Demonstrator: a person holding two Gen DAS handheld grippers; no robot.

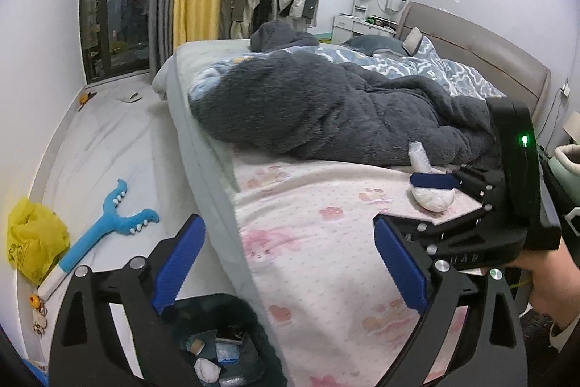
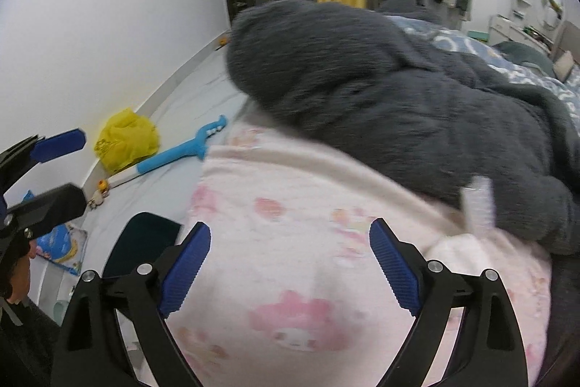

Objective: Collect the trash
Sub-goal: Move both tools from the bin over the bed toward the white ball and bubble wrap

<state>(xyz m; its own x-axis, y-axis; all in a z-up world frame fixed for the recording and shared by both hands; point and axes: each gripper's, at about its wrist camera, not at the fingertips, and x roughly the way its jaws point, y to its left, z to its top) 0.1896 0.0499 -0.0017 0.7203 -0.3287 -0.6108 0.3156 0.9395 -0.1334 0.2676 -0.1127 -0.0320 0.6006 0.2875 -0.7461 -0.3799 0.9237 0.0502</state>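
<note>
My left gripper is open and holds nothing, over the bed's edge and a dark bin on the floor that has scraps and a white wad in it. On the pink sheet lie a white crumpled wad and a bubble-wrap strip against the dark fleece blanket. My right gripper reaches in from the right, open, in front of that wad. In the right wrist view my right gripper is open over bare sheet. The wad and strip lie beyond its right finger. The left gripper shows at the left, and the bin beside the bed.
A dark fleece blanket is heaped across the bed. On the floor lie a yellow plastic bag, a blue toy and small items by the wall. Clothes hang at the far end, with a window at the left.
</note>
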